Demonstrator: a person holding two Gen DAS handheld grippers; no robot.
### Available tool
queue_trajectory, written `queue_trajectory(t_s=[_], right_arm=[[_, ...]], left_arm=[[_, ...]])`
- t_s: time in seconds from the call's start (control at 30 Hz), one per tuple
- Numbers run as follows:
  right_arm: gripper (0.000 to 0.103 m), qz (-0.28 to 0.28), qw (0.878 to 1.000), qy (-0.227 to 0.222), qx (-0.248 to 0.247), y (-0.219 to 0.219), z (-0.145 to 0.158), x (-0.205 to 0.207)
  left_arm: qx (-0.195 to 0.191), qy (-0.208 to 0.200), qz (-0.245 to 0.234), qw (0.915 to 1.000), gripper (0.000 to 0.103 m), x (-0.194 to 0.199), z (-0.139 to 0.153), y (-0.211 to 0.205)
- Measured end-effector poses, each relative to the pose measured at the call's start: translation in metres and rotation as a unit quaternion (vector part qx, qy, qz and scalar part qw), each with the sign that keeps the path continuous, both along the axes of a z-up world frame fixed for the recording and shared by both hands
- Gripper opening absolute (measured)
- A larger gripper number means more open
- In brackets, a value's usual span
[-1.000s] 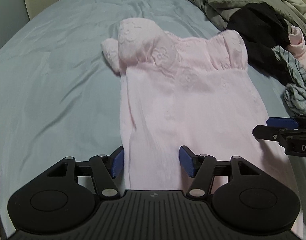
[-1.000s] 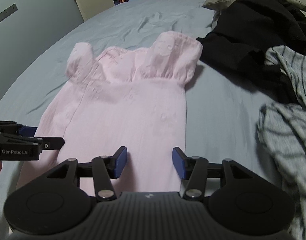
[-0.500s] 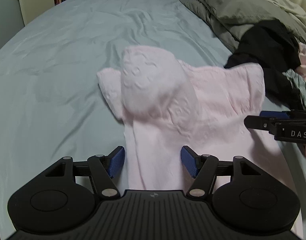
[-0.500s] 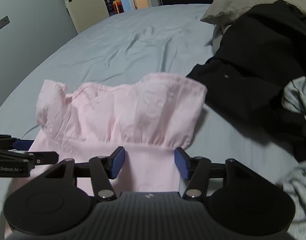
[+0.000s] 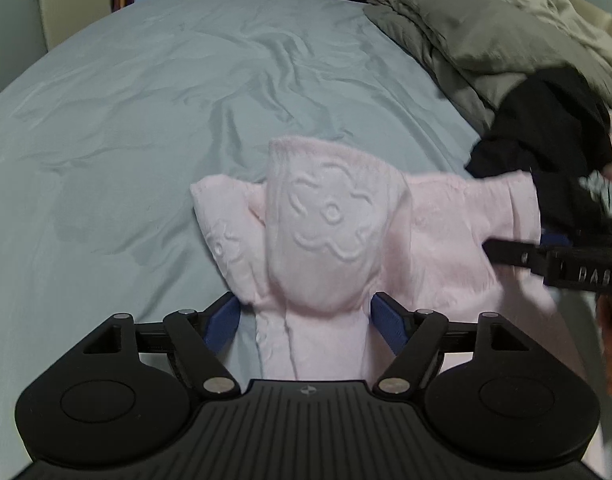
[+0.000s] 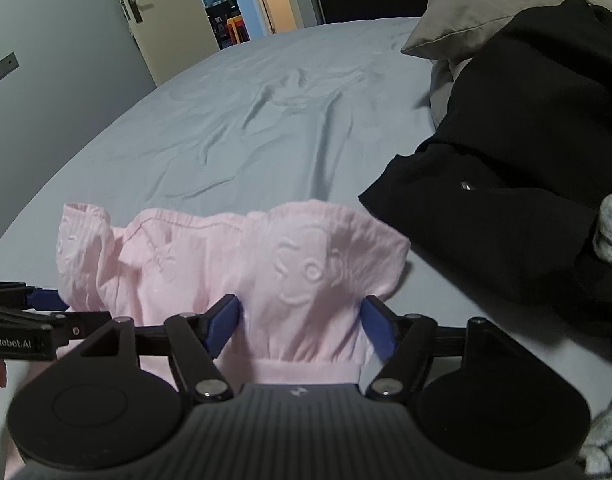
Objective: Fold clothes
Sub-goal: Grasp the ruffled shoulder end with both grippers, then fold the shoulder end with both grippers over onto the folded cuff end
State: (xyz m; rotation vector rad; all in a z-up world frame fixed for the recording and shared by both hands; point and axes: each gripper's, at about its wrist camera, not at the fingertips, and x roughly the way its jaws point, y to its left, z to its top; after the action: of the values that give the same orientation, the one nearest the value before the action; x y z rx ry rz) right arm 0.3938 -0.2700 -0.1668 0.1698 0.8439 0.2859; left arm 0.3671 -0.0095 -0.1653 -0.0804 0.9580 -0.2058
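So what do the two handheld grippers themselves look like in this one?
Both match: the left gripper and right gripper have black ribbed bodies, round black discs either side, silver pivot pins, black linkage arms and blue fingers. White lettering marks their sides.

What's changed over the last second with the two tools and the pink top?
Both tools have travelled up the pink top from its hem end to the puff sleeves. The left tool now straddles one sleeve, the right tool the other. Both sets of jaws have just been opening, fabric between them but not pinched. The top stays flat on the blue sheet, the black garment beside it.
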Motion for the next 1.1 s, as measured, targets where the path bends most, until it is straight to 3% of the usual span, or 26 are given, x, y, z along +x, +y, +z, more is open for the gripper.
queue_trajectory(t_s=[0.17,0.43,0.6,0.63,0.67,0.7,0.73,0.77,0.8,1.1], right_arm=[[0.072,-0.019,1.000,-0.005,0.010,-0.002,-0.001,0.005],[0.078,-0.065,0.998,-0.020,0.006,-0.013,-0.001,0.006],[0.081,-0.056,0.998,-0.015,0.000,-0.007,-0.005,0.007],[0.073,-0.043,0.999,-0.014,-0.008,-0.002,-0.005,0.007],[0.041,-0.029,0.999,-0.014,-0.015,0.001,-0.005,0.007],[0.023,-0.015,1.000,-0.012,-0.016,0.004,-0.006,0.007],[0.011,-0.001,1.000,-0.006,0.000,0.005,-0.005,0.008],[0.008,0.001,1.000,-0.009,-0.002,0.007,-0.003,0.007],[0.008,0.003,1.000,-0.012,-0.005,0.009,-0.001,0.006],[0.006,0.010,0.999,-0.035,0.038,-0.005,0.031,-0.011]], left_arm=[[-0.043,0.010,0.040,0.9982,0.072,0.012,-0.001,0.008],[-0.043,0.002,0.046,0.9980,0.072,0.015,-0.004,0.007],[-0.036,-0.002,0.039,0.9986,0.073,0.015,-0.006,0.006],[-0.034,-0.002,0.038,0.9987,0.072,0.014,-0.005,0.006],[-0.032,-0.004,0.036,0.9988,0.064,0.013,-0.005,0.005],[-0.027,-0.008,0.037,0.9989,0.051,0.013,-0.004,0.005],[-0.026,-0.010,0.036,0.9989,0.025,0.013,-0.003,0.006],[-0.025,-0.013,0.036,0.9989,0.013,0.013,-0.001,0.007],[-0.035,-0.013,0.039,0.9986,0.009,0.013,0.000,0.010],[-0.083,-0.014,0.038,0.9957,0.005,-0.002,0.026,0.023]])
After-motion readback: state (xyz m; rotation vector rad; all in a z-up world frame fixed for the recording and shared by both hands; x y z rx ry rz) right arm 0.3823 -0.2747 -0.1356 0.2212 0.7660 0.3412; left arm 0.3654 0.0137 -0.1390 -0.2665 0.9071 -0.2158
